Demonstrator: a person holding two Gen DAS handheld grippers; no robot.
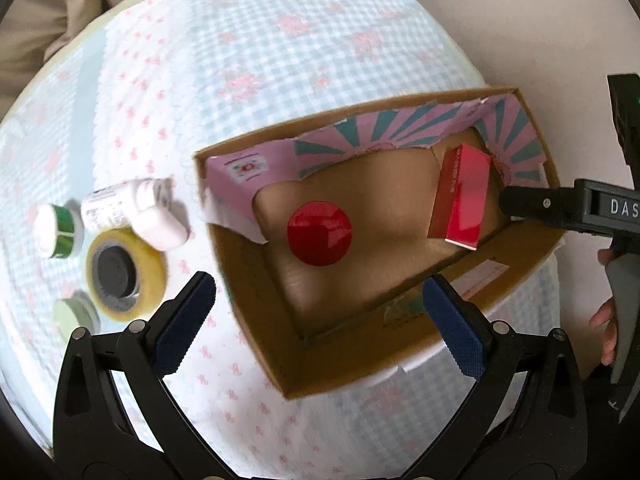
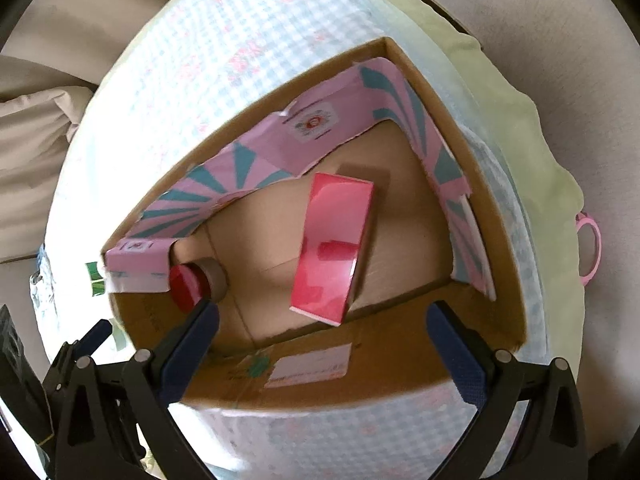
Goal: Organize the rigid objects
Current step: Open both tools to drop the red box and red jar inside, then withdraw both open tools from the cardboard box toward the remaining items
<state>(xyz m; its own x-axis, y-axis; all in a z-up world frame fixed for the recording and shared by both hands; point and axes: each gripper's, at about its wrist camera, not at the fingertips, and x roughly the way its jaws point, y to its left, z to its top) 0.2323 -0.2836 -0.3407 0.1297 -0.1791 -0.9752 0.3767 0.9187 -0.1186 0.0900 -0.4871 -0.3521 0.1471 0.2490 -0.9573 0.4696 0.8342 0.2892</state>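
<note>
**Light, stiff items left to box**

At nine o'clock on the tablecloth point(image 1: 280, 40): green-labelled jar point(image 1: 56, 232), white bottle point(image 1: 132, 204), tape roll point(image 1: 124, 276), probably light and rigid; grip across their sides. Left gripper point(image 1: 316, 320) and right gripper point(image 2: 320, 332) gape, empty. Red box point(image 2: 334, 240) lies inside the cardboard box point(image 1: 400, 364).

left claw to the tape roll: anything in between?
Nothing visible. The left claw is open, and only bare checked tablecloth lies between its near finger and the yellow tape roll. The white bottle lies beyond the roll.
</note>
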